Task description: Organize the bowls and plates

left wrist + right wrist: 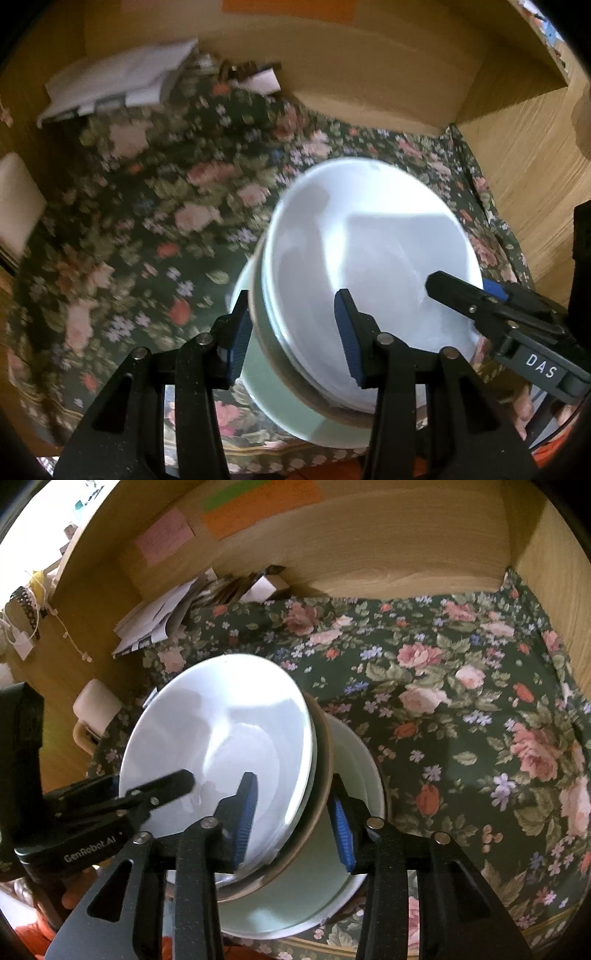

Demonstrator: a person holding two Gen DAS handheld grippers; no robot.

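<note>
While tilted, white bowl [369, 254] | both grippers apparently straddle rim.

Left hand-held gripper [295, 336]: angled steeply downward, blue-padded fingers [349, 338] parted, one on either side of a rim; whether the pads press is unclear. Right hand-held gripper [293, 821]: similarly angled downward, jaws partly apart with blue pads [245, 818] straddling stacked rims. Each gripper's black fingers enter the other's view from the side.
</note>
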